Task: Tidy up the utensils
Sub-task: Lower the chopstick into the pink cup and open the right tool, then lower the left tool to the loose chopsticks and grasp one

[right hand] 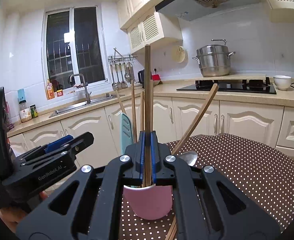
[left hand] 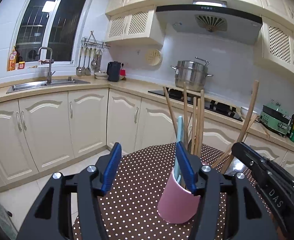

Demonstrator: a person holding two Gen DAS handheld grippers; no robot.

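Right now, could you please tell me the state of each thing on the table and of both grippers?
Pink cup: upright on the dotted tablecloth, holding utensils.
Chopsticks: standing in the cup, leaning apart.
Blue spatula: upright in the cup.
Spoon: lying on the tablecloth behind the cup.
Left gripper: open, nothing between its pads.
Right gripper: shut on an upright chopstick over the cup.

Cream cabinets [left hand: 46,128] run along two white-tiled walls, with a beige counter [left hand: 98,85] carrying a steel sink [left hand: 44,85] beneath a dark window [left hand: 52,20] that mirrors a ceiling light. On the far wall a range hood [left hand: 209,22] hangs over a black hob [left hand: 199,102] bearing a steel steamer pot [left hand: 191,76]. Pale floor tiles [left hand: 26,196] meet the near polka-dot surface [left hand: 138,200].
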